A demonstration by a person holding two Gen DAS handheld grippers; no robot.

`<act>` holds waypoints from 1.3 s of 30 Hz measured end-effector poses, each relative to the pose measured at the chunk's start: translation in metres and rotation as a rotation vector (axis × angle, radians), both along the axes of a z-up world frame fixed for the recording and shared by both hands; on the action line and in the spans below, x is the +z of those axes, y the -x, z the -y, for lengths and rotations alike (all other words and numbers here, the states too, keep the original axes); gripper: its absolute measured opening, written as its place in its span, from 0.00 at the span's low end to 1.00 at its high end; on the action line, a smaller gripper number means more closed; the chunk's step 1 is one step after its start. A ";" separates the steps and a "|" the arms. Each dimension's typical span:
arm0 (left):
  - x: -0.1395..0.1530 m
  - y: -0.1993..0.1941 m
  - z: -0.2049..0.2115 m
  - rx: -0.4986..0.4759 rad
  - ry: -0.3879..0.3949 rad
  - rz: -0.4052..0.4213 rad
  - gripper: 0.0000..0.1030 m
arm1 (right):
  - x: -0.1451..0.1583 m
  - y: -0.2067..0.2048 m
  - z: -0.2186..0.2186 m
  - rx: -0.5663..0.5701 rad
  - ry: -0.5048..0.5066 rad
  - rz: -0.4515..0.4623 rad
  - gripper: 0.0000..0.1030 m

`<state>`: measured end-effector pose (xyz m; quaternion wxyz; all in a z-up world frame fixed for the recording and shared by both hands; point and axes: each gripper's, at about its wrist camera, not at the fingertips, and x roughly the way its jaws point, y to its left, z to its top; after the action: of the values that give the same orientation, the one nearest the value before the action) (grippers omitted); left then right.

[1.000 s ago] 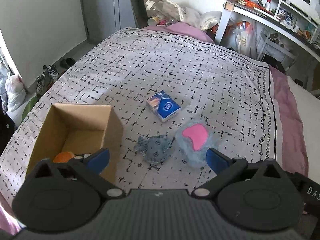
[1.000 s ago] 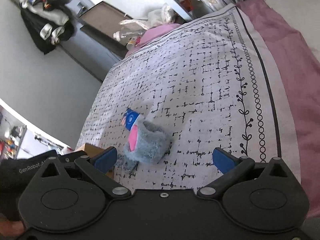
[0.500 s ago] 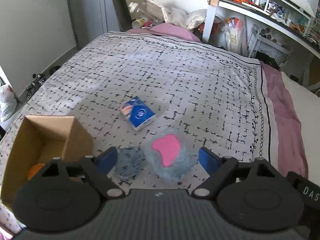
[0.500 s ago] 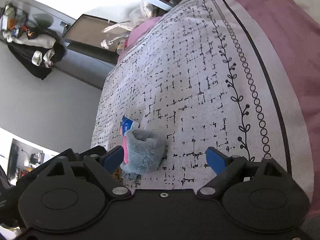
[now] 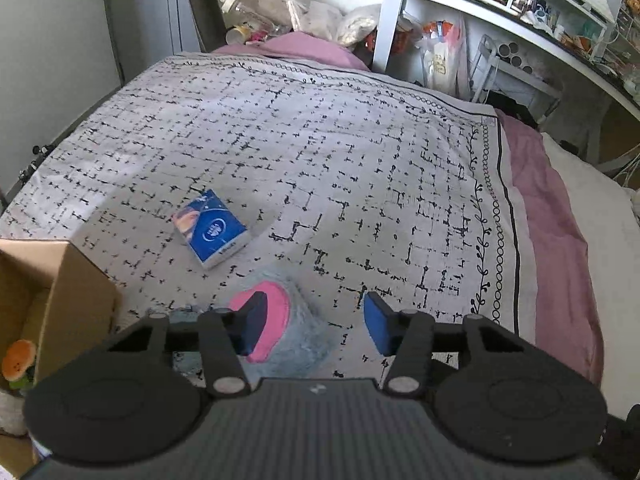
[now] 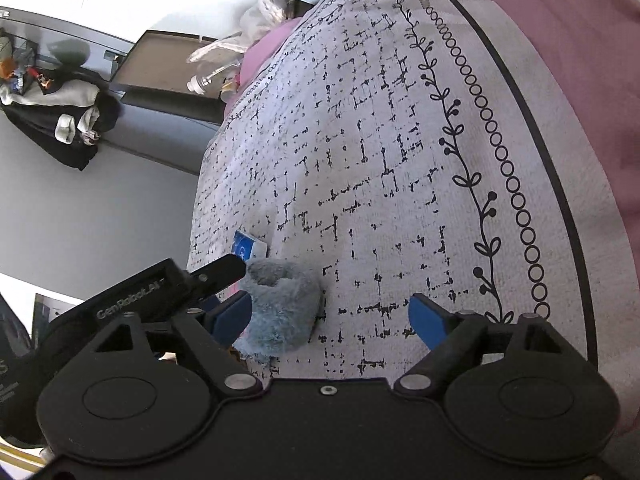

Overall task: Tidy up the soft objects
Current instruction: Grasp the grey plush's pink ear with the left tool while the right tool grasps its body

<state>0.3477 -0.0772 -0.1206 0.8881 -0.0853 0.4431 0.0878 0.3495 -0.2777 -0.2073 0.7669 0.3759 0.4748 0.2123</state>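
Note:
A fluffy light-blue plush with a pink patch (image 5: 288,332) lies on the patterned bedspread (image 5: 360,168). My left gripper (image 5: 314,328) is open and low over it, its left finger over the pink patch. The plush also shows in the right wrist view (image 6: 280,308), beside the left finger of my open, empty right gripper (image 6: 330,318). A blue tissue pack (image 5: 210,232) lies beyond the plush. A cardboard box (image 5: 60,292) stands at the left with an orange soft toy (image 5: 18,364) inside. A second grey plush is mostly hidden behind my left gripper.
A pink sheet (image 5: 560,240) borders the bedspread on the right. A cluttered white desk (image 5: 500,12) stands beyond the bed's far right corner. Bottles and bags (image 5: 260,12) lie at the bed's head. Dark clothes (image 6: 60,112) hang on the wall.
My left gripper has moved right and down onto the pink-patched plush, narrowing its opening; the box slid to the left edge. My right gripper has dropped closer to the bed beside the plush.

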 end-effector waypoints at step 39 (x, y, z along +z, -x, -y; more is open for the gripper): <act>-0.029 0.031 -0.053 0.076 0.138 -0.024 0.22 | 0.004 -0.004 -0.033 0.094 0.065 0.059 0.72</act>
<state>0.3163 -0.0243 -0.1500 0.8708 -0.1621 0.4550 0.0918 0.3539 -0.2443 -0.2032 0.7817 0.3216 0.4757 0.2433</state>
